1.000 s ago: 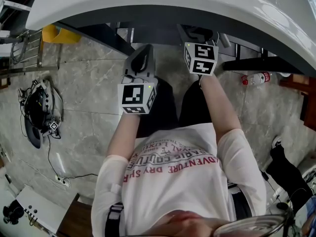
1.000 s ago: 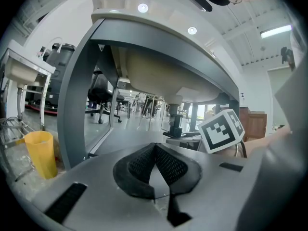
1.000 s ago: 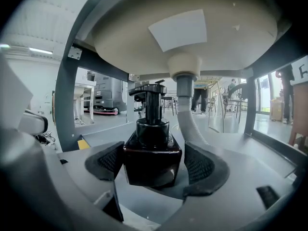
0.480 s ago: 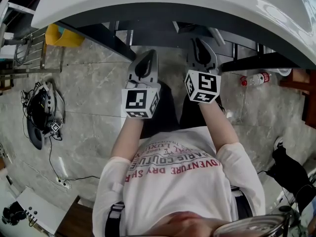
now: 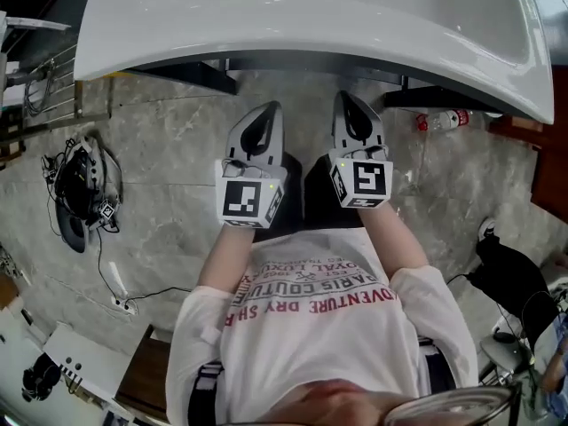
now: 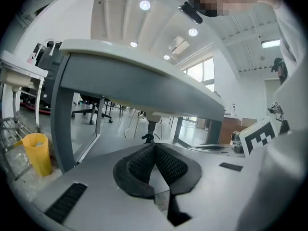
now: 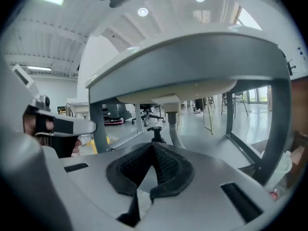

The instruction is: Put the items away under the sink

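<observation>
The white sink (image 5: 311, 38) spans the top of the head view, and its grey underside (image 6: 144, 88) fills both gripper views. My left gripper (image 5: 264, 107) and right gripper (image 5: 346, 98) hang side by side just in front of the sink's edge, above the stone floor. Both are shut with nothing between the ribbed pads. The left gripper (image 6: 154, 146) points at the drain pipe (image 6: 148, 131) under the basin. My right gripper (image 7: 153, 146) faces that same pipe (image 7: 156, 131). A red-and-white bottle (image 5: 441, 120) lies on the floor under the sink's right end.
A yellow bin (image 6: 37, 153) stands by the sink's left leg (image 6: 60, 114). On the floor at left lie a black device with cables (image 5: 80, 198) and a power strip (image 5: 120, 304). A metal rack (image 5: 35, 87) stands at far left, dark wooden furniture (image 5: 543, 158) at right.
Both grippers have drawn back from under the sink toward my body. The right one came out of the shadow and now sits level with the left. The head view shows more of the basin's top.
</observation>
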{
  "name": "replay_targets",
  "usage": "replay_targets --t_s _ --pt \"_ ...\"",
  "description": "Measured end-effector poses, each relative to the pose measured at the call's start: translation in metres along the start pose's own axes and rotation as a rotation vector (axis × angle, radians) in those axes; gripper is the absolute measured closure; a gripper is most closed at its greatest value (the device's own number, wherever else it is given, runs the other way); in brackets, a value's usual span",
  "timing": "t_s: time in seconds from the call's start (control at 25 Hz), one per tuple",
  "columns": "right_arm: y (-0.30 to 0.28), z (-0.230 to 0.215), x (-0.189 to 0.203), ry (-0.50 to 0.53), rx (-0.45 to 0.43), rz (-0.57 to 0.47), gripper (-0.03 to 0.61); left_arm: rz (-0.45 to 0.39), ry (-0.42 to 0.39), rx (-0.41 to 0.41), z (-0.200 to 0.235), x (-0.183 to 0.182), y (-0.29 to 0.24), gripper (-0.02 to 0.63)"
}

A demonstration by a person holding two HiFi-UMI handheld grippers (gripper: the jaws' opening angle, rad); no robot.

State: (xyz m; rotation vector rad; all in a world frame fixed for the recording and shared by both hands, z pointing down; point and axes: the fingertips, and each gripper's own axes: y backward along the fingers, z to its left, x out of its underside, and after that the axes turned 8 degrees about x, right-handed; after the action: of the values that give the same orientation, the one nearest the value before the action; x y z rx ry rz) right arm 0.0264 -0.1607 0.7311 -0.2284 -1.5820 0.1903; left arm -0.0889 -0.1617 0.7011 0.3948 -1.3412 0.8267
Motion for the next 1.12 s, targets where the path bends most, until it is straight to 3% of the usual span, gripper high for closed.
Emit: replay_targets --t_s 0.2,0.4,0.76,0.96,1.12 --pt "0.037 0.012 -0.067 0.011 -0.038 0.052 0.555 0.073 0.029 -0.004 -0.022 -0.052 0.018 0.591" --pt "0.067 0.015 -0.167 -0.003 -0.041 0.055 0.555 0.074 0.038 -0.023 -0.043 -0.148 0.04 0.591" --pt "0.114 0.012 -0.334 0.012 -0.038 0.002 0.555 0.025 0.014 -0.003 -0.088 -0.316 0.068 0.591" --pt "0.134 0.014 -0.395 0.022 -0.039 -0.059 0.555 -0.027 -0.085 0.0 -0.108 -0.378 0.076 0.591" --pt "0.141 0.011 -0.437 0.006 -0.02 -0.122 0.555 -0.089 -0.097 0.031 -0.116 -0.416 0.076 0.591"
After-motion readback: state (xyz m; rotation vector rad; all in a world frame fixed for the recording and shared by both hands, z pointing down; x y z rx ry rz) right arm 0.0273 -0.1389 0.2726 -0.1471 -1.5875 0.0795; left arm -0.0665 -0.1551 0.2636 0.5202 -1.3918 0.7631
